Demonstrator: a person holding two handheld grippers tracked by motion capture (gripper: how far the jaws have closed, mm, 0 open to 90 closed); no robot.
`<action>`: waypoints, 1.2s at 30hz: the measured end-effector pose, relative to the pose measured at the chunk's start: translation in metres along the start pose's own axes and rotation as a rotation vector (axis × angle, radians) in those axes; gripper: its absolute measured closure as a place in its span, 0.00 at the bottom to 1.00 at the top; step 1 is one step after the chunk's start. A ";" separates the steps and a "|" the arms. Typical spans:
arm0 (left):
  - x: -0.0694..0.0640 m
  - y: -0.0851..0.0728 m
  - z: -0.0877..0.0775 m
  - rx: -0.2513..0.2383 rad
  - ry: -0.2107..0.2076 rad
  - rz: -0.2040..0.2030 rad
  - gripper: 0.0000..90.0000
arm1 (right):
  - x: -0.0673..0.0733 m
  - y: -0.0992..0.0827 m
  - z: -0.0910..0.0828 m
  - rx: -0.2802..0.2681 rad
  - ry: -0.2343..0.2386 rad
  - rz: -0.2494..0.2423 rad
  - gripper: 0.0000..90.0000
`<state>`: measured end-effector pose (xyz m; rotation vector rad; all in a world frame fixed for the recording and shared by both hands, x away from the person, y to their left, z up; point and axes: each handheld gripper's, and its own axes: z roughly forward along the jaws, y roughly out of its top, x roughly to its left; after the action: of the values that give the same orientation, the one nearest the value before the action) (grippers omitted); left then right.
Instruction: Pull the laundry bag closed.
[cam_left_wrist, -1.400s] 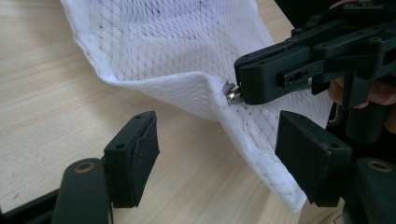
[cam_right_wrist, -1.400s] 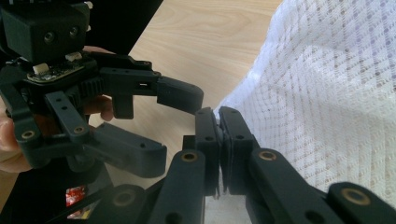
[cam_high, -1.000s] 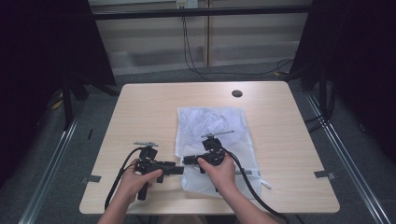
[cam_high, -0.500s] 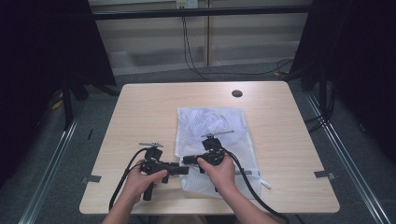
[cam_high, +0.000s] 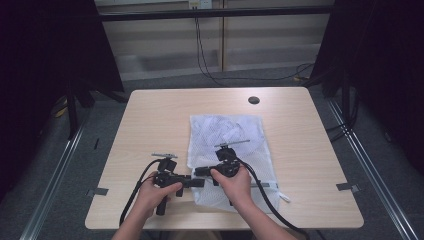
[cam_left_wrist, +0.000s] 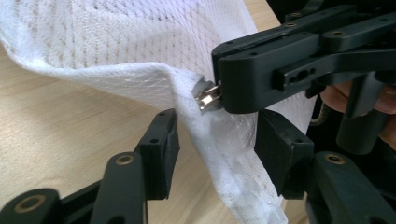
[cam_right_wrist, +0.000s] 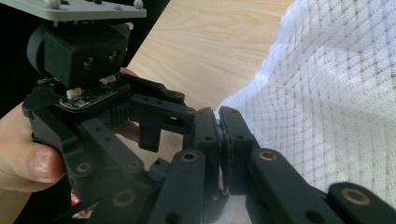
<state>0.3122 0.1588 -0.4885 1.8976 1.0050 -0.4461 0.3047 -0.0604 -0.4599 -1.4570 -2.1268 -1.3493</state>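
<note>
two grippers work the zip at the left edge of a white mesh bag, near the table's front edge.

high view: the mesh bag (cam_high: 231, 150) lies flat from the table's (cam_high: 150, 115) middle down to its front edge; the left gripper (cam_high: 196, 182) and right gripper (cam_high: 199, 171) meet at the bag's lower left edge, both pointing at each other, hands low, forearms coming in from the front edge. left gripper view: its jaws stand wide apart around a raised fold of mesh, gripping nothing yet; the right gripper's tip holds a small metal zip pull (cam_left_wrist: 208, 95). to do this well, i judge the left should close on the fabric just beside the pull and hold it taut while the right draws. right gripper view: its jaws are pressed together at the mesh edge; the pull itself is hidden there.
</note>
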 end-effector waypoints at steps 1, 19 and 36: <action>0.000 0.000 0.000 0.003 0.003 0.001 0.58 | 0.000 0.000 0.000 0.000 0.000 0.000 0.96; 0.001 0.001 -0.001 0.005 0.025 -0.039 0.89 | 0.001 0.001 0.000 -0.002 0.006 0.004 0.96; 0.000 0.003 -0.006 0.024 0.052 -0.076 0.98 | 0.001 0.001 -0.001 0.004 0.015 0.008 0.96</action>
<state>0.3137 0.1628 -0.4840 1.9057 1.1135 -0.4572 0.3048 -0.0607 -0.4586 -1.4472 -2.1113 -1.3483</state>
